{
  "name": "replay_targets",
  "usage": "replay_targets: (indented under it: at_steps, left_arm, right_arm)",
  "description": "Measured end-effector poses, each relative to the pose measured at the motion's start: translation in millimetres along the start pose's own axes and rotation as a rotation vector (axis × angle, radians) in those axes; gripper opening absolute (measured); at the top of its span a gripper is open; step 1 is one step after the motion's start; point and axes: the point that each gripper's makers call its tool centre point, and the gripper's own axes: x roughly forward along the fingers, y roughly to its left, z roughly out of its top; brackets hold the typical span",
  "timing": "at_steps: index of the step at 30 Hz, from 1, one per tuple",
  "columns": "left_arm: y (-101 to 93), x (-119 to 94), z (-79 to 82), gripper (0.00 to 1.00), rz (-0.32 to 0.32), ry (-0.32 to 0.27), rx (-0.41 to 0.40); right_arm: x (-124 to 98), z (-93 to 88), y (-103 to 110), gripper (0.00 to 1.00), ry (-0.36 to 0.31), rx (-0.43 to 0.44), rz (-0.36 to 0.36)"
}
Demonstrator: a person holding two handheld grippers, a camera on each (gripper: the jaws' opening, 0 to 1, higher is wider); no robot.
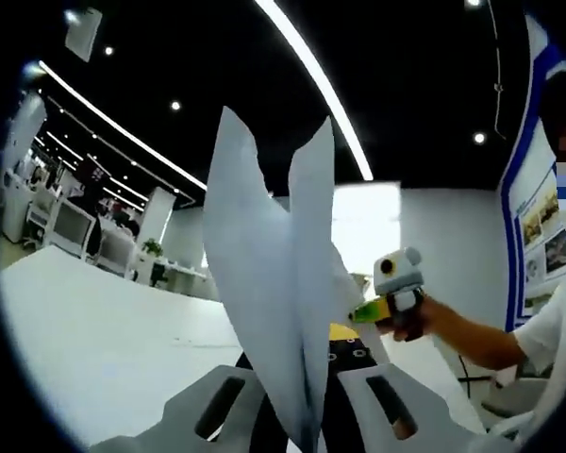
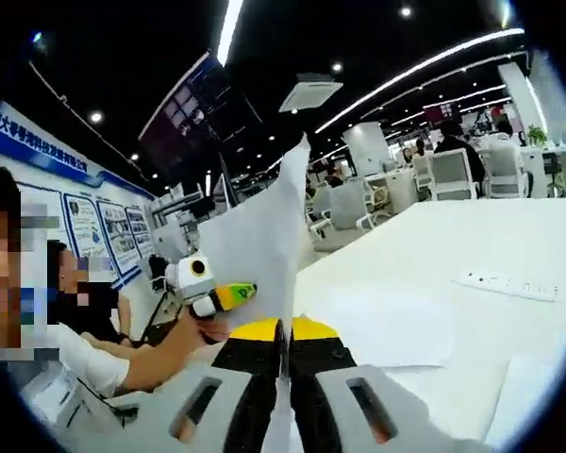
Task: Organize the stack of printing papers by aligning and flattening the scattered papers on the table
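Nearest in the left gripper view, the left gripper has its jaws pressed together on the lower edge of the papers, a few white sheets that rise from the jaws and fan apart into two pointed corners. In the right gripper view, the right gripper is likewise closed tight, its yellow-tipped jaws pinching the edge of the same papers, which stand up as one broad sheet leaning to the left. So the stack is up in the air, gripped from two sides and held off the table; no sheet edge appears to touch the surface.

Just past the sheets in each view the opposite gripper comes in, held in the person's hand, with a white sleeve behind it. Beyond that the white table stretches away, with more loose sheets lying flat near its close edge and a long white power strip further toward the right side.

Far off there are office chairs, desks and bright ceiling light strips, with posters on a blue-trimmed wall.

My reading is that the gathering step is in hand: the sheets are lifted but their tops are splayed. The next move probably calls for lowering the bundle until its bottom edge meets the table, tapping it square, then laying it flat and pressing it down.
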Motion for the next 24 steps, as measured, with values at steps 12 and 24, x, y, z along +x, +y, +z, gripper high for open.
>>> replay_targets:
  at_steps: [12, 24]
  left_arm:
    - [13.6, -3, -24.5, 0.06, 0.049, 0.075, 0.272]
    - [40.8, -7, -55.0, 0.06, 0.078, 0.123, 0.345]
  right_arm:
    - [-42, 2.7, -28, 0.27, -0.019, -0.081, -0.207]
    - [-114, -29.5, -53, 0.39, 0.007, -0.038, -0.426]
